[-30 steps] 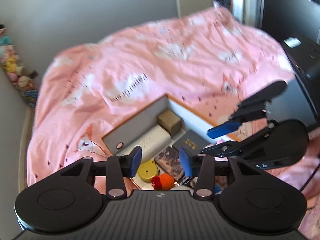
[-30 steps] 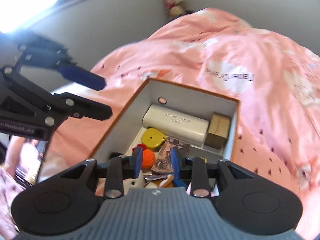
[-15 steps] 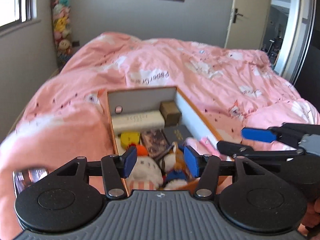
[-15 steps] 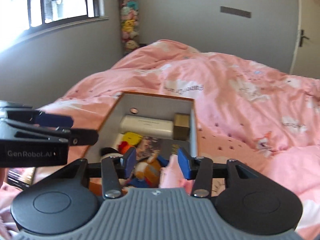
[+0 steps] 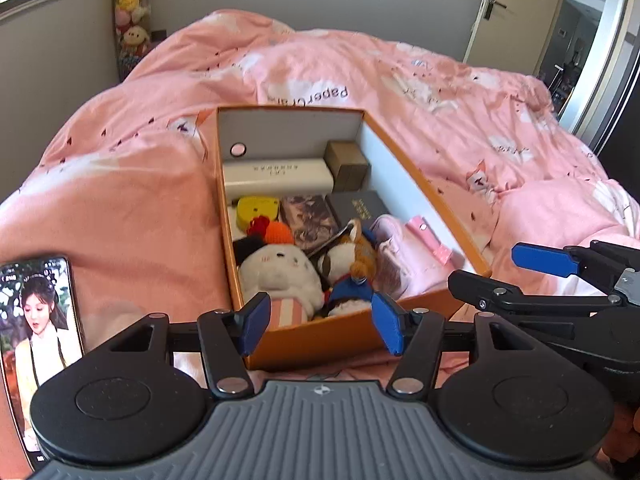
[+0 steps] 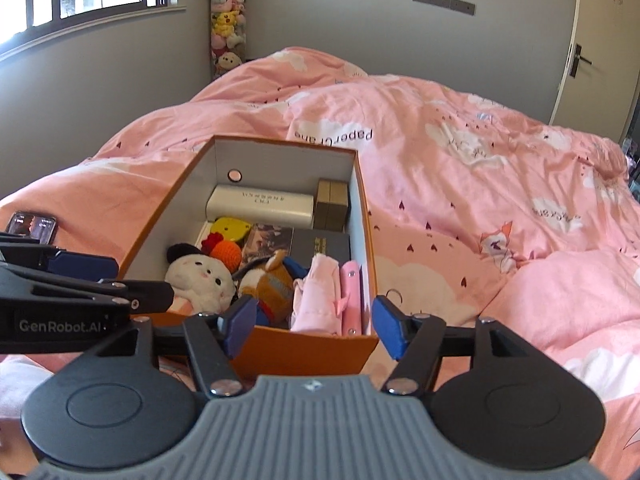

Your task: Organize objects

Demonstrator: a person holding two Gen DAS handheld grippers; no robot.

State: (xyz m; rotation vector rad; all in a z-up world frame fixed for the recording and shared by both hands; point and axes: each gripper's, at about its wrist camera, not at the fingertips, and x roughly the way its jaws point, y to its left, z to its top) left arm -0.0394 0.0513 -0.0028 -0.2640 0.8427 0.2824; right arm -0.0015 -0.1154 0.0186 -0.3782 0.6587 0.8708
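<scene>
Phone (image 5: 38, 344) cut off at the lower left edge, white plush (image 5: 280, 276) base hidden behind the box (image 5: 320, 340) front wall, white case (image 5: 276, 172) lettering too small to read, right gripper (image 5: 516, 276) cropped at the right edge.

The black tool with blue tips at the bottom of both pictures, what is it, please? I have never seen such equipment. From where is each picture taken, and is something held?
These are two hand-held grippers; a person carries one in each hand, each with a camera looking along its fingers. One picture is from the left gripper, the other from the right gripper. Each also sees the other at its edge. Both have just been opening and hold nothing. Ahead, on a pink duvet, stands an orange box holding a white plush toy, a white case, a small brown box and other small things. A phone lies left of it.
</scene>
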